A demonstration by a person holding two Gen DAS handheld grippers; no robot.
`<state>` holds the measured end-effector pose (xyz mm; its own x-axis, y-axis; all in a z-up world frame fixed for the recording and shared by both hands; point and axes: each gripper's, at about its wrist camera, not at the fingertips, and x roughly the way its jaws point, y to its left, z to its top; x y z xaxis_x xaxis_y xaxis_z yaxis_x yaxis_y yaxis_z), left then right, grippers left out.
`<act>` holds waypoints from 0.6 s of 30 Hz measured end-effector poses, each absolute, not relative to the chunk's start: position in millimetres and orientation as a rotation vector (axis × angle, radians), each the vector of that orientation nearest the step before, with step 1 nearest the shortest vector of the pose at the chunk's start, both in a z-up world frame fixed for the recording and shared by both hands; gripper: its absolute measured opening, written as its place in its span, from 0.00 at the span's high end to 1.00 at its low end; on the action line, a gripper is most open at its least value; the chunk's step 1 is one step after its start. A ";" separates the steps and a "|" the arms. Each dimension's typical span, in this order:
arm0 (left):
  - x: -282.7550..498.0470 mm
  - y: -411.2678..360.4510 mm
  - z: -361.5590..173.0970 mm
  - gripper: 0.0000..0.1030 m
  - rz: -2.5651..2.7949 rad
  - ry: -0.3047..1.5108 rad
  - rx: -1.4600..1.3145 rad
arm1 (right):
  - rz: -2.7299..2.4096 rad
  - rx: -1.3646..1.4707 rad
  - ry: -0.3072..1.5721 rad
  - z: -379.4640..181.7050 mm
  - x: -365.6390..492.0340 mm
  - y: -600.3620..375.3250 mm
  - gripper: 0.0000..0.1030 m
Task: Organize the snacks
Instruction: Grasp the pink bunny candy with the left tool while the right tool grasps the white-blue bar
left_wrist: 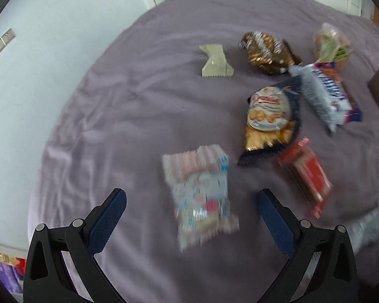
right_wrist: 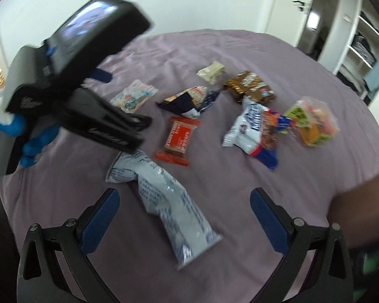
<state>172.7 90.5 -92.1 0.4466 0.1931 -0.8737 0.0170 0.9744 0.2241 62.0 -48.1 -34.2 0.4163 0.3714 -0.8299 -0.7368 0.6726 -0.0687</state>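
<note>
- My left hand-held gripper (left_wrist: 192, 200): ribbed blue pads spread apart, empty, over a crinkled pastel packet (left_wrist: 202, 197).
- My right hand-held gripper (right_wrist: 184, 199): fingers apart, empty, straddling a long pale-blue pouch (right_wrist: 164, 207).
- The snacks lie scattered on the bed (left_wrist: 113, 116), a wrinkled lilac cover.
- Red bar (right_wrist: 178, 137) lies flat; dark biscuit bag (left_wrist: 270, 118) is glossy and creased.
- In the right view, the left device's black body hides the bed's far-left part.

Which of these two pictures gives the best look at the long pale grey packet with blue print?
The right wrist view: the pale grey packet lies whole on the purple bedspread, between the open right hand-held gripper fingers. The left wrist view catches only a blurred piece of it at its right edge.
</note>
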 end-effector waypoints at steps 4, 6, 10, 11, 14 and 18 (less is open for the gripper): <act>190.7 98.8 -103.0 0.01 0.092 1.154 0.161 | 0.758 -0.475 0.902 -43.9 67.9 -43.8 0.00; 198.2 105.0 -109.3 0.01 0.072 1.186 0.123 | 0.767 -0.471 0.902 -46.4 70.4 -42.7 0.00; 198.1 119.9 -111.6 0.01 0.027 1.195 0.072 | 0.801 -0.465 0.937 -53.9 75.3 -40.9 0.57; 197.3 121.9 -111.0 0.01 0.020 1.195 0.075 | 0.811 -0.456 0.949 -55.4 75.4 -40.9 0.81; 193.9 127.2 -108.0 0.01 0.009 1.194 0.080 | 0.824 -0.455 0.962 -56.8 72.7 -41.2 1.00; 177.5 120.7 -94.6 0.08 -0.016 1.182 0.098 | 0.825 -0.435 0.973 -55.9 67.2 -46.2 1.00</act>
<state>177.5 120.7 -94.6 0.3797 0.0389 -0.9243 0.0642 0.9956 0.0683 67.2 -46.2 -55.9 0.3021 0.4157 -0.8579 -0.7784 0.6271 0.0298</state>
